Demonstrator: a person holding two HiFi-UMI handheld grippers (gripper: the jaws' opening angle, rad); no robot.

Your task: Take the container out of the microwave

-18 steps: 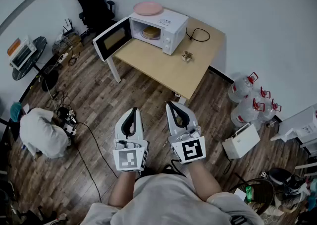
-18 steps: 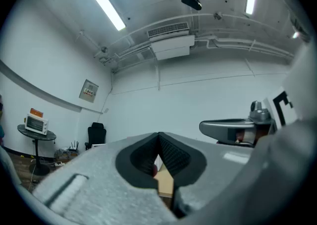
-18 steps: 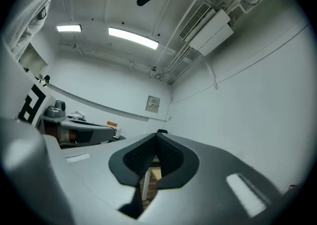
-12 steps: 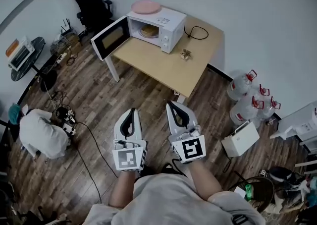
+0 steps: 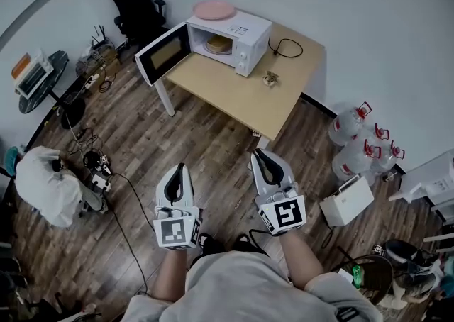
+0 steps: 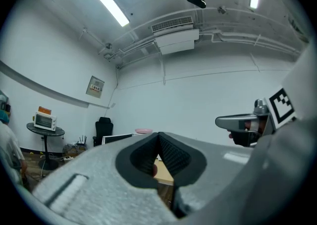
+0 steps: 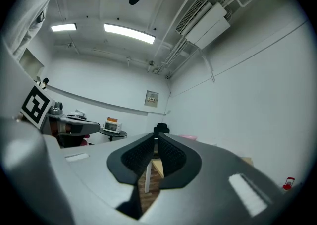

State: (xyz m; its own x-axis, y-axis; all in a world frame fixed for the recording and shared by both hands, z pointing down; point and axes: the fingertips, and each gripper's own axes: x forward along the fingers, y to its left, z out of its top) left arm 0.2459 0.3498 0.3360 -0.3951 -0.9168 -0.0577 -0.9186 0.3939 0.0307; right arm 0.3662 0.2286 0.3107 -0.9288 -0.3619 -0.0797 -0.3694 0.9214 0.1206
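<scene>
The white microwave (image 5: 228, 35) stands at the far end of a wooden table (image 5: 245, 93), its door (image 5: 162, 54) swung open to the left. Inside sits a round tan container (image 5: 218, 45). A pink plate (image 5: 214, 10) lies on the microwave's top. Both grippers hang level over the wooden floor, well short of the table. My left gripper (image 5: 178, 170) (image 6: 158, 135) has its jaws together with nothing between them. My right gripper (image 5: 259, 155) (image 7: 155, 139) also has its tips meeting and holds nothing. Each gripper view looks along its jaws toward the table.
A small object (image 5: 268, 79) and a black cable (image 5: 285, 48) lie on the table. A black office chair (image 5: 136, 3) stands behind the door. Several water jugs (image 5: 358, 145) and a white box (image 5: 345, 201) are at the right. A crouching person (image 5: 44, 191) and floor cables (image 5: 106, 179) are at the left.
Both grippers have dropped lower in the head view and spread apart, the left going left, the right going right. The crouching person has shifted left.
</scene>
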